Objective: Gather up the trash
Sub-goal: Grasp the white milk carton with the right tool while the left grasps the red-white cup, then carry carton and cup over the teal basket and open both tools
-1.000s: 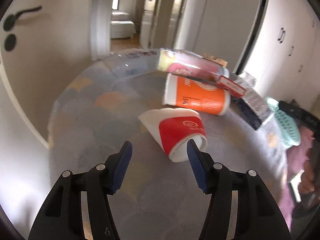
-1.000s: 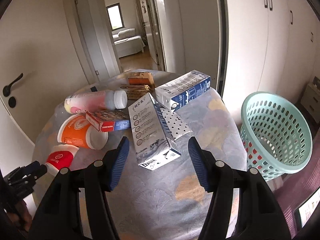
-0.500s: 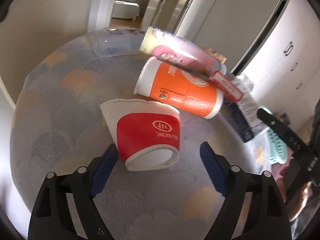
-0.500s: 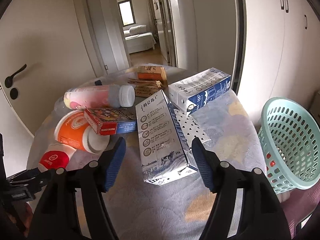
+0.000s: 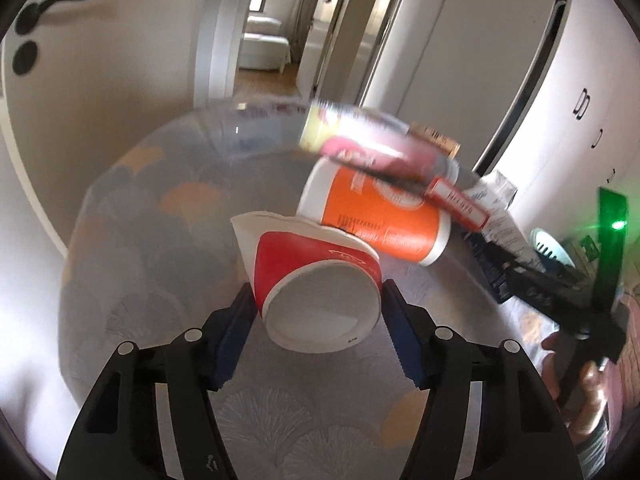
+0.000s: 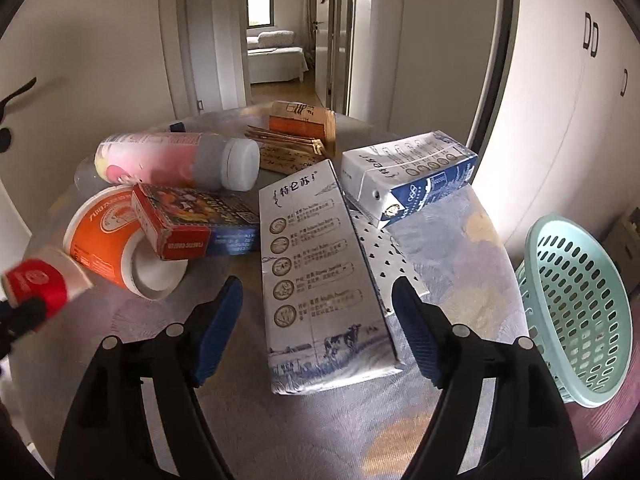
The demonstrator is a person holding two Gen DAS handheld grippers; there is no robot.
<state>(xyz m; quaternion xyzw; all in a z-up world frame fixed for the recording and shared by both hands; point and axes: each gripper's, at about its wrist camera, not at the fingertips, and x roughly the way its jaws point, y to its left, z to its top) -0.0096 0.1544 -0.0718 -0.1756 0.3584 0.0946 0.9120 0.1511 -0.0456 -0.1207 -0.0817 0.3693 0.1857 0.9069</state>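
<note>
Left wrist view: my left gripper closing on red paper cup, pads touching. Right gripper opening around milk carton, no contact. Basket looks empty; all trash left.

left tool closing round red cup, lifted

Left gripper: black arms, blue ribbed pads, silver screws.
Right gripper: same black arms, blue pads, silver screws.
Light: green, glowed on right gripper's body.
</note>
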